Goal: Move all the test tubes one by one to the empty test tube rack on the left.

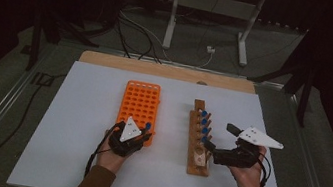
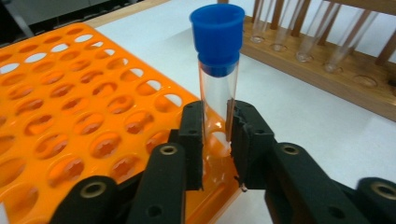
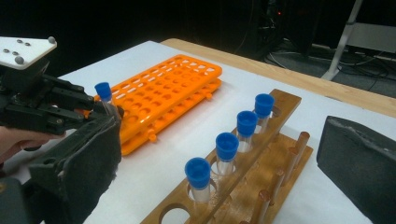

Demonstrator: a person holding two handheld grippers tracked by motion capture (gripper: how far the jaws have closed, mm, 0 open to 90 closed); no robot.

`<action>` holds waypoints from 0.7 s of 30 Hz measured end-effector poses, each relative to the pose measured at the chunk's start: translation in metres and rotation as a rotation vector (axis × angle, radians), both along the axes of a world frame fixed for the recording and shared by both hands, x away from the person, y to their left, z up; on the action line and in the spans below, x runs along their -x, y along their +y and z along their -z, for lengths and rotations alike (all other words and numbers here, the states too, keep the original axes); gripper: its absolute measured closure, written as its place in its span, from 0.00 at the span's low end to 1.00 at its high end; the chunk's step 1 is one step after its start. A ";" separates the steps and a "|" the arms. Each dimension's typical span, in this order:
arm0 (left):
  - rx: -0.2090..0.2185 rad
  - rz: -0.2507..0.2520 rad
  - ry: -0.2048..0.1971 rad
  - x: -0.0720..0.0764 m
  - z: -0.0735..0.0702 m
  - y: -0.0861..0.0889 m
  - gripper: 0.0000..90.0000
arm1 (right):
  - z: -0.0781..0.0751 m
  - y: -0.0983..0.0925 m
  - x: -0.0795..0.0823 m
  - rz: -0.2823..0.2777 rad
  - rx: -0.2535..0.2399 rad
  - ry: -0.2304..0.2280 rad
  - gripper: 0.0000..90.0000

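Note:
My left gripper [image 2: 217,140] is shut on a clear test tube with a blue cap [image 2: 215,88], held upright at the near right corner of the orange rack [image 2: 70,107]. Its lower end sits at a corner hole; the jaws hide how deep it goes. In the high view that gripper [image 1: 145,133] and the tube's cap [image 1: 147,126] are at the orange rack's [image 1: 140,102] front right corner. My right gripper [image 1: 220,138] stands open beside the wooden rack [image 1: 192,161], nothing between its fingers. In the right gripper view its jaws [image 3: 219,140] gape wide around the wooden rack [image 3: 280,154], which holds several blue-capped tubes [image 3: 227,147].
The white board [image 1: 69,149] carries both racks, with bare room at its left and along the front. Behind it are a wooden strip [image 1: 168,71], cables and a metal stand [image 1: 171,18] on the floor. The wooden rack's near holes are empty.

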State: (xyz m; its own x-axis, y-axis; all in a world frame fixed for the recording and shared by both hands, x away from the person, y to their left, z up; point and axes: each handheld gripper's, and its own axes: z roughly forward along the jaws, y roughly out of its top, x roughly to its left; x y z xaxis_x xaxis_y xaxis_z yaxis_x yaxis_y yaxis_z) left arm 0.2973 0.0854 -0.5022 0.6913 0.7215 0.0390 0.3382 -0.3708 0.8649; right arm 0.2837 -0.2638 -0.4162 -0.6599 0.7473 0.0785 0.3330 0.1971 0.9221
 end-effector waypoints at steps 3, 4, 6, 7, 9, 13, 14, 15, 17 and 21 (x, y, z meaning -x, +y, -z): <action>0.025 -0.032 0.021 -0.002 -0.001 0.006 0.64 | 0.001 0.001 -0.001 0.001 0.005 0.002 0.00; 0.034 -0.045 0.025 -0.002 -0.002 0.008 0.59 | 0.002 0.001 -0.001 0.002 0.009 0.001 0.00; 0.068 -0.039 0.031 -0.002 -0.005 0.013 0.54 | 0.003 0.002 -0.002 0.003 0.012 0.005 0.00; 0.082 -0.037 0.034 -0.001 -0.007 0.015 0.52 | 0.003 0.002 -0.002 0.004 0.011 0.008 0.00; 0.123 -0.033 0.040 0.001 -0.011 0.020 0.48 | 0.005 0.003 -0.003 0.004 0.014 0.010 0.00; 0.166 -0.064 0.029 0.004 -0.020 0.031 0.28 | 0.008 0.002 -0.004 0.006 0.018 0.019 0.00; 0.171 -0.076 0.027 0.004 -0.023 0.034 0.23 | 0.009 0.002 -0.004 0.005 0.020 0.024 0.00; 0.176 -0.084 0.022 0.004 -0.026 0.037 0.18 | 0.010 0.002 -0.005 0.003 0.023 0.030 0.02; 0.189 -0.097 0.016 0.005 -0.032 0.042 0.16 | 0.013 0.002 -0.005 -0.005 0.027 0.041 0.03; 0.187 -0.133 0.008 0.009 -0.038 0.051 0.02 | 0.017 0.004 -0.007 -0.017 0.041 0.058 0.06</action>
State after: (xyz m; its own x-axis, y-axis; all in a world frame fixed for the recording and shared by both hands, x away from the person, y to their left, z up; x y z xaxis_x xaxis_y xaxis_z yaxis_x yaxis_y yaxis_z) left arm 0.2885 0.1367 -0.4638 0.5898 0.8002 -0.1088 0.3802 -0.1563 0.9116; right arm 0.2906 -0.2602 -0.4335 -0.6674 0.7396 0.0865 0.3823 0.2406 0.8921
